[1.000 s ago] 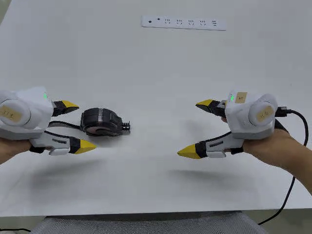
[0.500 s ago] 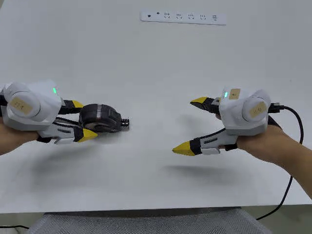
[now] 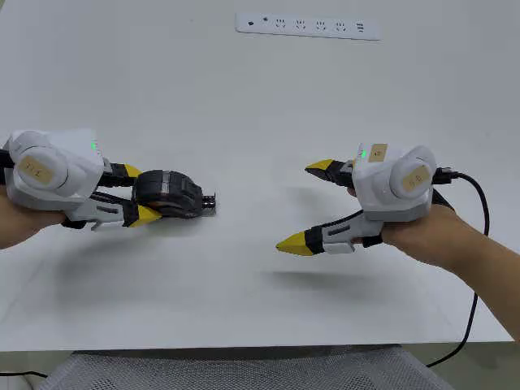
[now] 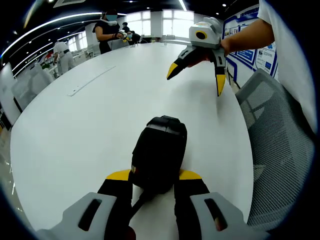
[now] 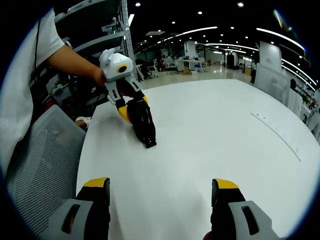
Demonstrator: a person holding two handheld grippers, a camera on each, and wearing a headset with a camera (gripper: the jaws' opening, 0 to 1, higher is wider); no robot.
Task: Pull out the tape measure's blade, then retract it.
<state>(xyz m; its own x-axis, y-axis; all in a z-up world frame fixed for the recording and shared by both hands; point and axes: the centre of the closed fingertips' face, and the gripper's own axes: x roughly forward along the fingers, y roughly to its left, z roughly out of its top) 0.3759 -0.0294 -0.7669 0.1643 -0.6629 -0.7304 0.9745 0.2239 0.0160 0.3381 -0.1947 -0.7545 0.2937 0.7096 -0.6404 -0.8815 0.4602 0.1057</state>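
Head view: at 9 o'clock your left tool (image 3: 138, 193) pinches the tape measure (image 3: 172, 193) on the bench (image 3: 244, 106); at 3, your right tool (image 3: 305, 205) is spread. Left gripper view: the tape measure sits dead centre between the jaws. Right gripper view: it lies at 11.

Casing of the black tape measure (image 3: 166, 195): matt moulded plastic. It lies on a smooth, faintly sheeny white surface (image 3: 244, 106). Left claw (image 3: 138, 193) and right claw (image 3: 302, 205): smooth white plastic shells, matt yellow tips. Beside the surface, a grey woven-mesh chair back (image 3: 244, 372).
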